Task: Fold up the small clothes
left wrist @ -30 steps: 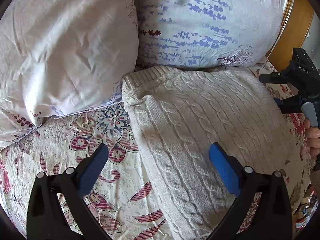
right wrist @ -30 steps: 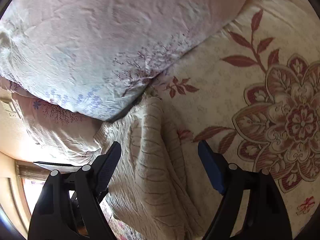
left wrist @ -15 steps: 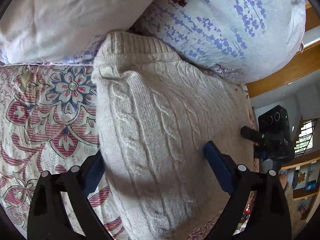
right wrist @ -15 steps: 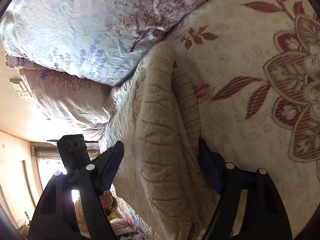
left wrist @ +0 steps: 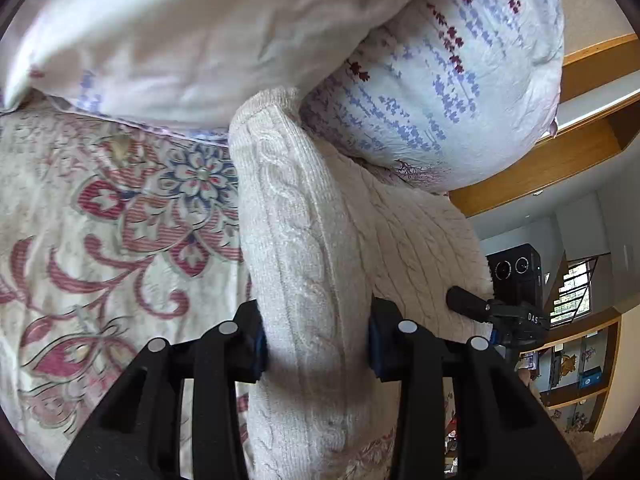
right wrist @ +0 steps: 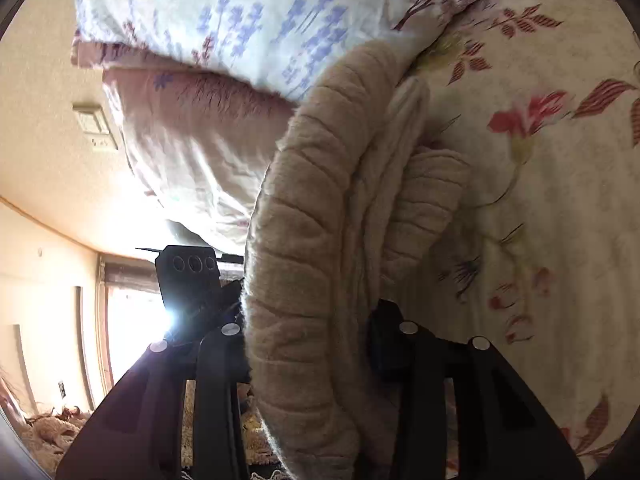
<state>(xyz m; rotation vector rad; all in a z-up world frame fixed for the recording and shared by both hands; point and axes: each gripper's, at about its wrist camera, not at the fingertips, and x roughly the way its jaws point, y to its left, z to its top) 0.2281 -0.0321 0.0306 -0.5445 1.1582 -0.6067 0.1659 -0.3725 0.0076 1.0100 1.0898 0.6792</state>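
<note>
Bed: floral bedspread (left wrist: 100,240) under both claws, two pillows ahead; white pillow (left wrist: 180,32) ahead-left of the left claw, lavender-print pillow (left wrist: 460,92) ahead-right of it.
Background: wood trim + shelves far right of the left claw; bright window behind the right claw's left finger, washes out detail there.
Sweater: cream cable-knit sweater (left wrist: 312,264), already folded to a thick bundle; far end touches the pillows, near end sits in both claws.
Left claw: left gripper (left wrist: 316,344) closed down on the sweater's edge w/ blue pads pressed into the knit both sides; bundle bulges between the fingers.
Right claw: right gripper (right wrist: 312,344) likewise clamped on the opposite edge (right wrist: 320,240); several layers stacked between the fingers. Left pad hidden by cloth, right one barely seen.
Why held so: prob. one claw per side so the layers stay together and the fold doesn't slump open when lifted/moved.
Other claw: right one seen just right of the left claw, at the sweater's far edge (left wrist: 500,312).
Risk: thick knit, bulky grip; inner layers could slip out.
</note>
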